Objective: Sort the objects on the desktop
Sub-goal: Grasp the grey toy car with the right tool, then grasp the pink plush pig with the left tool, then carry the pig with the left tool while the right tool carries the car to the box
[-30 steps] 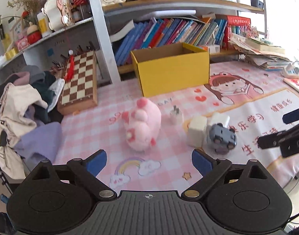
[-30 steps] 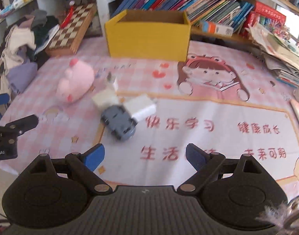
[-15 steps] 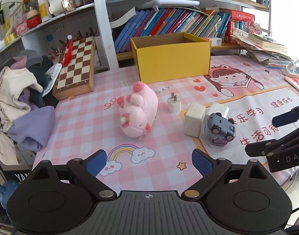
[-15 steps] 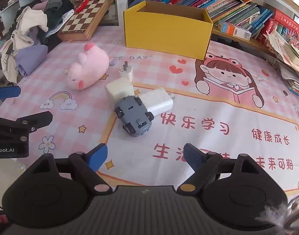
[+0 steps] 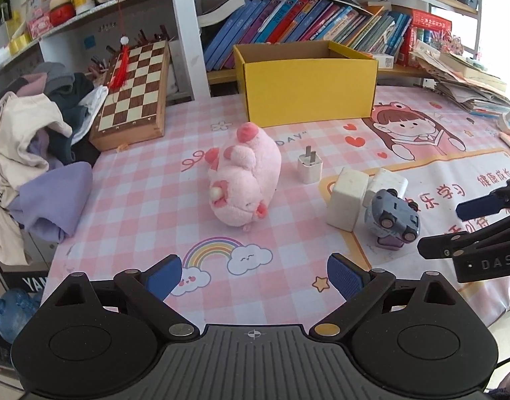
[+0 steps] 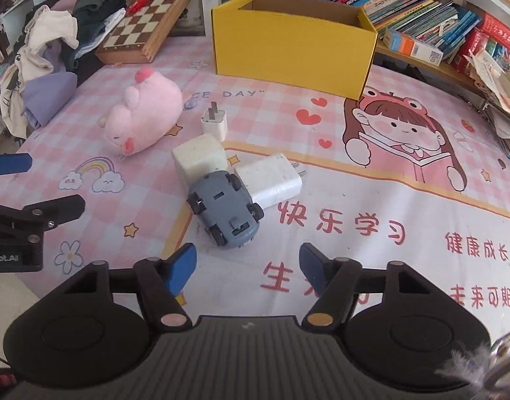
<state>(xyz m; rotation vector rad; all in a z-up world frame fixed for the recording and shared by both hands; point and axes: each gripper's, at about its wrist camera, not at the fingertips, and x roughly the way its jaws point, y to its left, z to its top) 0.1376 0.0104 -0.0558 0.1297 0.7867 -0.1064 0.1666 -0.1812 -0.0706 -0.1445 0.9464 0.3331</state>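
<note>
Left wrist view: while the left tongs [image 5: 254, 275] hang wide apart and hold nothing, a pink pig toy [image 5: 244, 175] lies on the pink checked surface [image 5: 148, 186] ahead, with a small white plug [image 5: 309, 168] beside it
Right wrist view: right tongs [image 6: 247, 266] are spread wide too, empty, just in front of a gray toy car [image 6: 225, 209] lying upside down, touching two white chargers [image 6: 270, 180]
Box: a yellow box [image 6: 293, 43] stands open behind the toys

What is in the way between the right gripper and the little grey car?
Nothing visible. The right gripper is open, and the grey toy car, lying wheels-up, is just ahead of its fingers, with only bare mat between. Two white chargers touch the car's far side.
</note>
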